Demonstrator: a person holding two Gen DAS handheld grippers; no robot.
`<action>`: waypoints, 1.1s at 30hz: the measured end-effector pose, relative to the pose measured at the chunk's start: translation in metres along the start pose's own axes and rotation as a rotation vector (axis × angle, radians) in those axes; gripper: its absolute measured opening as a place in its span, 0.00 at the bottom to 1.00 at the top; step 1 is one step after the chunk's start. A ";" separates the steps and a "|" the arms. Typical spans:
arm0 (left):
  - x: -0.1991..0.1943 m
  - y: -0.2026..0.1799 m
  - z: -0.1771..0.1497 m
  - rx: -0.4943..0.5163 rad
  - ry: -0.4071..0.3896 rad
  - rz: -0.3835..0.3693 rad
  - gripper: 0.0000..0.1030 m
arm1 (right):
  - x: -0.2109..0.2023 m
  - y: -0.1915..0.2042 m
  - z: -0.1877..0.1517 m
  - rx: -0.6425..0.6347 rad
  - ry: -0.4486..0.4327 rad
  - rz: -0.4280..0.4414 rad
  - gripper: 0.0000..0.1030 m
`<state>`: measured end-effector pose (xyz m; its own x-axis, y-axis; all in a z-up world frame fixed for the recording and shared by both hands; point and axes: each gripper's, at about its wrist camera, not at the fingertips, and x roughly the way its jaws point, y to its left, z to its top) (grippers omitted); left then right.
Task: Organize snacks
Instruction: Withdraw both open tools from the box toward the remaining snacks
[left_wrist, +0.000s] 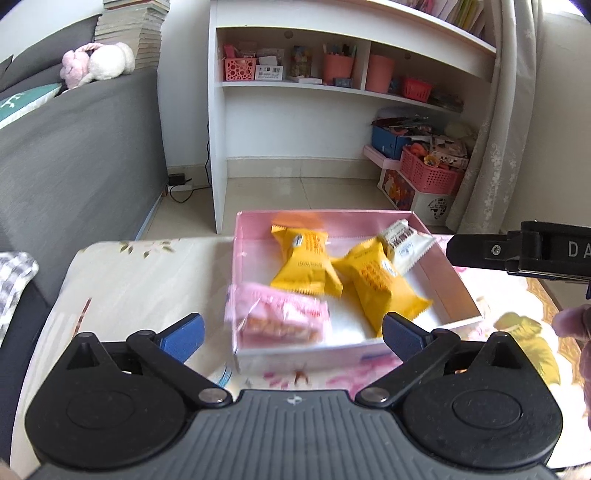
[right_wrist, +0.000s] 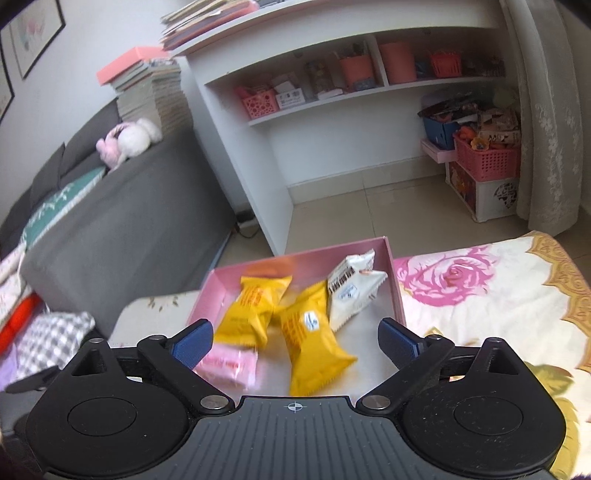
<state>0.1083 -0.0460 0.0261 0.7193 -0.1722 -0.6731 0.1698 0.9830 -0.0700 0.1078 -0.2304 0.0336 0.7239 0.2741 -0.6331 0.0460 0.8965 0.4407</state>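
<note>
A shallow pink box (left_wrist: 332, 218) with a white floor sits on a table covered by a floral cloth (left_wrist: 140, 280), near the table's far edge. In the left wrist view it fills the centre.

4 snack packets lie inside it. 2 yellow packets (left_wrist: 308, 262) with crimped, zigzag ends and orange print rest side by side in the middle, the second yellow one (left_wrist: 384, 291) toward 3 o'clock of the first and tilted. A white packet (left_wrist: 402, 245) with a dark barcode-like stripe leans into the corner at 1 o'clock, overlapping the second yellow packet's top. A pink packet (left_wrist: 277, 317), blurred, lies at the 7 o'clock corner, just over the near wall.

The left gripper (left_wrist: 291, 328) has its blue pads spread wide, with nothing pinched; the pink packet shows between them but apart from both. The right gripper (right_wrist: 295, 339) is likewise spread wide and empty, above the near part of the box, with the second yellow packet (right_wrist: 310, 339) beneath the gap.

In the left wrist view the right gripper's black finger (left_wrist: 517, 251) reaches in from 3 o'clock.
</note>
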 end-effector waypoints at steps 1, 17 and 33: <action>-0.002 0.001 -0.003 0.002 0.007 0.001 1.00 | -0.003 0.003 -0.003 -0.009 0.004 -0.006 0.95; -0.027 0.014 -0.064 -0.014 0.173 0.036 1.00 | -0.042 0.013 -0.062 -0.122 0.037 -0.095 0.98; -0.039 0.033 -0.113 -0.019 0.199 0.005 0.99 | -0.063 -0.017 -0.111 -0.325 -0.028 -0.110 0.98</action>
<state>0.0097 0.0003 -0.0329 0.5724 -0.1536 -0.8055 0.1526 0.9851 -0.0794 -0.0149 -0.2243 -0.0040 0.7460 0.1637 -0.6456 -0.0935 0.9855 0.1418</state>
